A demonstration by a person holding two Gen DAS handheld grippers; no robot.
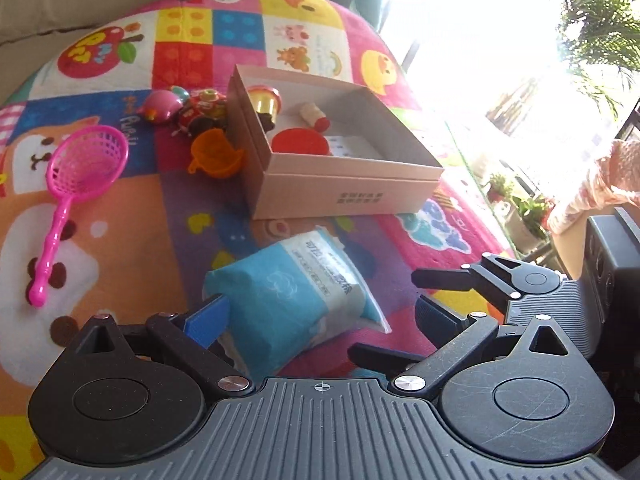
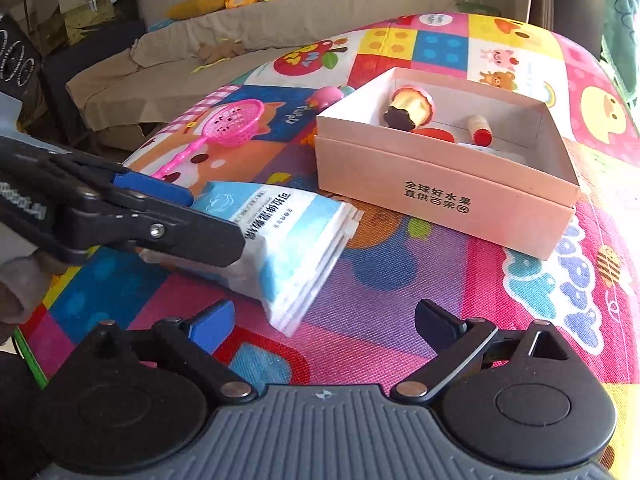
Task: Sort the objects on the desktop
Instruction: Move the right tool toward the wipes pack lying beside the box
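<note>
A blue-and-white tissue pack (image 1: 296,296) (image 2: 288,240) lies tilted on the colourful play mat (image 1: 120,240). My left gripper (image 1: 320,316) (image 2: 214,222) stands open around it; the blue pad touches its left corner and the other pad is clear of it. My right gripper (image 2: 324,316) (image 1: 382,314) is open and empty just short of the pack's near corner. Behind stands an open pinkish cardboard box (image 1: 348,192) (image 2: 440,200) holding a toy cupcake (image 2: 408,108), a red disc (image 1: 300,142) and a small red-tipped cylinder (image 2: 480,128).
Left of the box lie a pink toy strainer (image 1: 86,164) (image 2: 236,124), an orange cup (image 1: 216,154) and small pink and red toys (image 1: 184,106). A beige sofa (image 2: 240,40) runs behind the mat. A person's sleeve (image 1: 600,184) shows at the right.
</note>
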